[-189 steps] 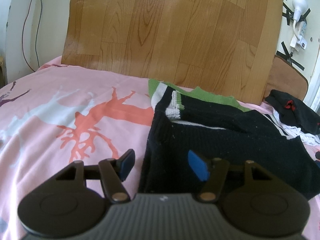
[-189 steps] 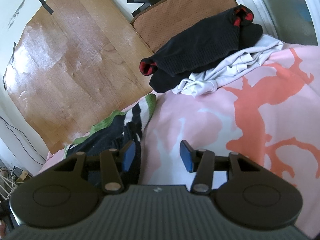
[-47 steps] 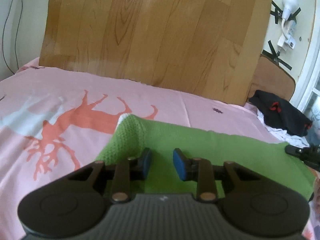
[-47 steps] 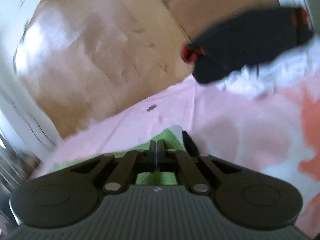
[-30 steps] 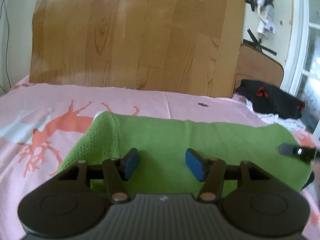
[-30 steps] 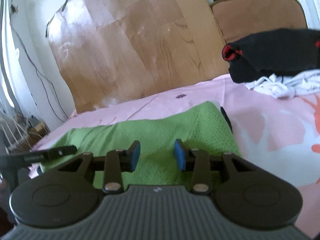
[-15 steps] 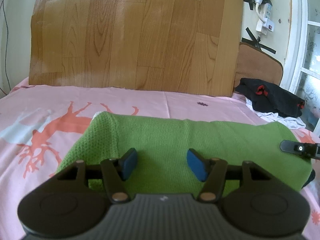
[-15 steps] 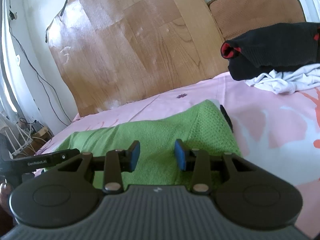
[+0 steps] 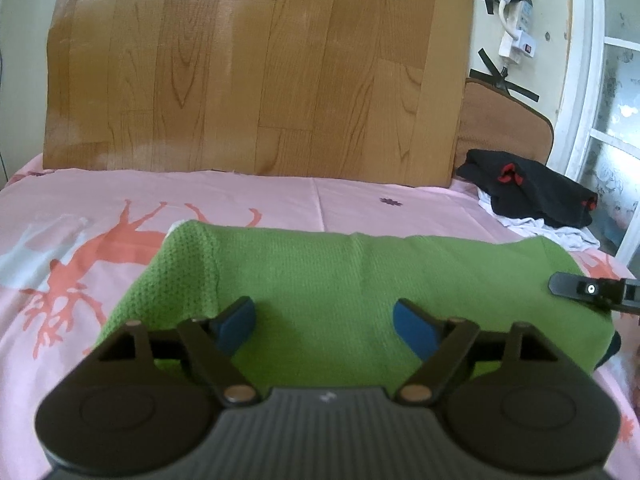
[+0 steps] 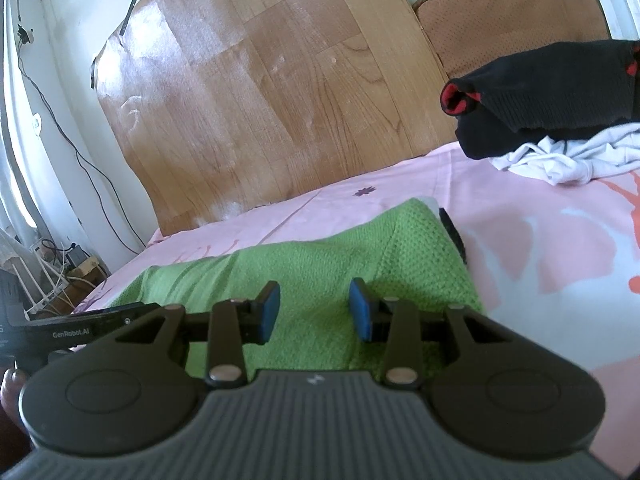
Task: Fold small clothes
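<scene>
A green knitted garment (image 9: 352, 276) lies folded into a long flat band on the pink bedsheet (image 9: 120, 192), with a black edge showing at its right end (image 10: 452, 228). My left gripper (image 9: 324, 326) is open and empty, just above the near left part of the garment. My right gripper (image 10: 314, 310) is open and empty over the garment's right part (image 10: 320, 264). The right gripper's tip shows at the right edge of the left wrist view (image 9: 588, 288); the left gripper's tip shows at the left in the right wrist view (image 10: 80, 322).
A pile of black-and-red clothing (image 9: 528, 188) on a white garment (image 9: 536, 228) lies at the back right of the bed, also seen in the right wrist view (image 10: 552, 92). A wood-pattern board (image 9: 256, 68) and a brown cushion (image 10: 512, 20) stand behind. Cables and clutter (image 10: 52, 264) sit beside the bed.
Earlier the garment lay black side up; it now lies folded green side up. In the last second the left jaws opened wider and both grippers stayed over the garment.
</scene>
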### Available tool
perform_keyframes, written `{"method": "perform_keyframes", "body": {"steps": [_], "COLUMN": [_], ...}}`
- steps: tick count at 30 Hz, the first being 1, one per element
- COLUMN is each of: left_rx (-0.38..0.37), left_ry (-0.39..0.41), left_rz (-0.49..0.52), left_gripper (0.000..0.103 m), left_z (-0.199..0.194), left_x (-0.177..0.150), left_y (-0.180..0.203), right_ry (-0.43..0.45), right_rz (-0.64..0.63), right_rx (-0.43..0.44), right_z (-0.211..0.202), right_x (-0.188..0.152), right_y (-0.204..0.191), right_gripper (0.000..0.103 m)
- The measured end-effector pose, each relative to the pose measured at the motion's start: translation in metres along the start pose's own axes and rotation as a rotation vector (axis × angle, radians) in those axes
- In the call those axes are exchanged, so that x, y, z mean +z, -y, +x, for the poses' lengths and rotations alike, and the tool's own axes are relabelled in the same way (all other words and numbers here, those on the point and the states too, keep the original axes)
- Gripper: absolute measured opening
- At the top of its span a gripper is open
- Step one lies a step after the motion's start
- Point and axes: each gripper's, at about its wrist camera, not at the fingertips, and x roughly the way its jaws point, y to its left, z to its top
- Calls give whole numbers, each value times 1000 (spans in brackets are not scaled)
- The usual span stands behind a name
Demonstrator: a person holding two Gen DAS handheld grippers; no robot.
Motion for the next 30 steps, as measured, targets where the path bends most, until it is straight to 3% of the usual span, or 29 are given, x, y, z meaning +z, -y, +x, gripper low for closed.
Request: {"method": "perform_keyframes", "body": {"steps": [30], "left_rx": [-60], "left_ry": [2], "left_rz": [-70], "left_gripper": [82], "left_z": [-5], "left_x": [2], "left_y": [-10], "right_ry": [-2], "right_rz": [-57], "right_rx": [-56], "right_z": [0], "right_x": [-3], "right_y": [-15], "right_gripper": [42]}}
